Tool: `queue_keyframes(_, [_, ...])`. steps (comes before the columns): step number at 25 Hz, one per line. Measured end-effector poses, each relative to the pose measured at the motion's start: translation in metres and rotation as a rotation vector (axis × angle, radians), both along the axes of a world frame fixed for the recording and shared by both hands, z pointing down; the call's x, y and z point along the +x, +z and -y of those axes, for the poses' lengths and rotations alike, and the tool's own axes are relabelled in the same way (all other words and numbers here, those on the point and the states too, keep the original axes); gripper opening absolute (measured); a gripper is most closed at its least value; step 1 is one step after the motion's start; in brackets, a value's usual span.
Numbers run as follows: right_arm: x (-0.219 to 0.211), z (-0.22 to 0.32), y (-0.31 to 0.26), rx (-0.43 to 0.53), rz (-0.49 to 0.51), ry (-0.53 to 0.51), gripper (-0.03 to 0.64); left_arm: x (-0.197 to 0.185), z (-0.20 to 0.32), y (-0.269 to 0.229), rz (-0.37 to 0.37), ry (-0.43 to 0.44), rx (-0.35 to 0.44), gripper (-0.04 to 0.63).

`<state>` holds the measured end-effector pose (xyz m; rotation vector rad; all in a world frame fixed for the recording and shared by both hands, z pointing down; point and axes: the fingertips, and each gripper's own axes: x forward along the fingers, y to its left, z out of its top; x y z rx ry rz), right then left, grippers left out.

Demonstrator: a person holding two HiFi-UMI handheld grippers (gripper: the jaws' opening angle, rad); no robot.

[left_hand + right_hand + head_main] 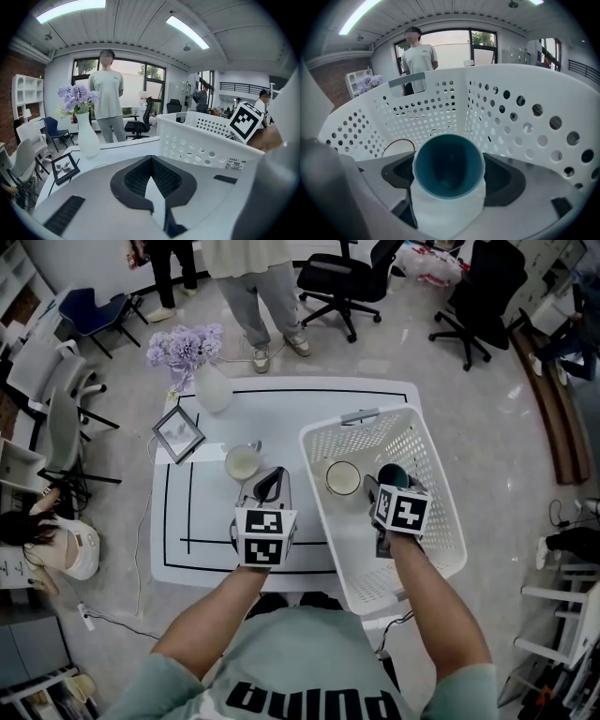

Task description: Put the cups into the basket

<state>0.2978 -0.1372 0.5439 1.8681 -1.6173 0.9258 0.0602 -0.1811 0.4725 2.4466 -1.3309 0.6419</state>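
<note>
While right tongs [449,174] clamp teal cup [448,161] inside basket [525,122], left tongs [151,165] closed beside cream cup [242,463]; vase [212,388] beyond

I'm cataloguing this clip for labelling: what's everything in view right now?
Table: 1, white, centre.
Basket: 1, white, table's right.
Table cup: 1, cream, left of basket.
Basket cup: 1, cream, inside basket.
Teal cup: 1, teal inside, held inside basket.
Vase: 1, white, purple flowers, table's far left.
Frame: 1, dark, table's left edge.
Chairs: several, black, blue, around room.
Bystander: 1, beyond table.
Left gripper: 1, shut, empty, above table.
Right gripper: 1, shut on teal cup.
</note>
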Motion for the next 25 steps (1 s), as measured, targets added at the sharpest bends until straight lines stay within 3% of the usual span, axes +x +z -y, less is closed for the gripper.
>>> queue_keyframes(9, [-0.002, -0.007, -0.008, 0.006, 0.006, 0.0, 0.411, -0.003, -0.007, -0.01, -0.009, 0.006, 0.017, 0.006])
queue_keyframes(25, [-0.017, -0.015, -0.052, 0.118, -0.016, -0.035, 0.41, -0.011, -0.02, -0.034, -0.029, 0.021, 0.065, 0.006])
